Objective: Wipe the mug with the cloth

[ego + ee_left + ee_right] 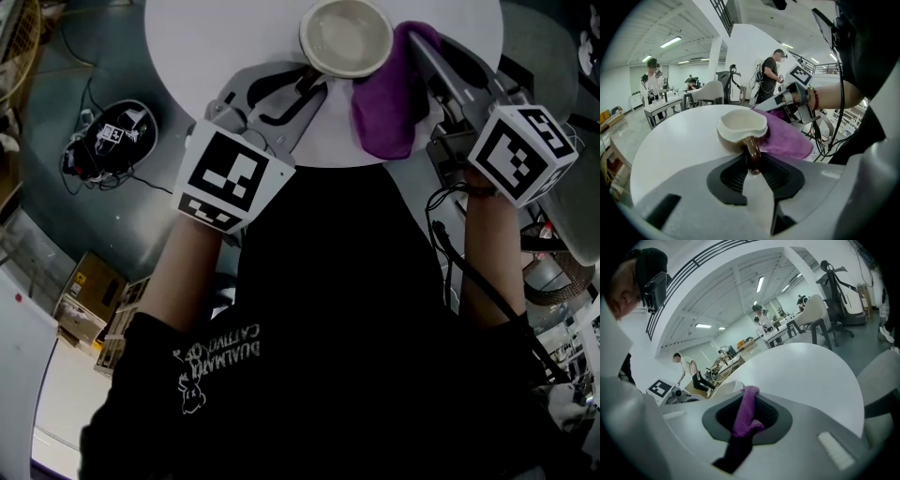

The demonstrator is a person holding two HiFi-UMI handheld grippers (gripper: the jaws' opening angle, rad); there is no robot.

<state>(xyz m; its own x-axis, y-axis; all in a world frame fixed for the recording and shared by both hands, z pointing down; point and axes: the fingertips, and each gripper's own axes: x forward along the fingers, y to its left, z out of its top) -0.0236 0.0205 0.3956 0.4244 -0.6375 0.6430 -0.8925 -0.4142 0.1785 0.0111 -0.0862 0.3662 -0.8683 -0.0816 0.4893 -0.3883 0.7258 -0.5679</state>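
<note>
A cream-lined brown mug [345,36] [740,130] stands on the round white table [225,37]. My left gripper [309,86] [753,161] is shut on the mug's brown handle [752,152]. A purple cloth [394,94] [785,138] hangs against the mug's right side. My right gripper [427,42] [746,408] is shut on the cloth [743,416], which runs between its jaws and droops below them. In the right gripper view the mug's rim [726,389] peeks out just left of the cloth.
The table's near edge [309,161] lies just in front of me. A grey chair [562,122] stands at the right, and a round base with cables [111,136] lies on the floor at the left. People and desks [656,101] are far behind the table.
</note>
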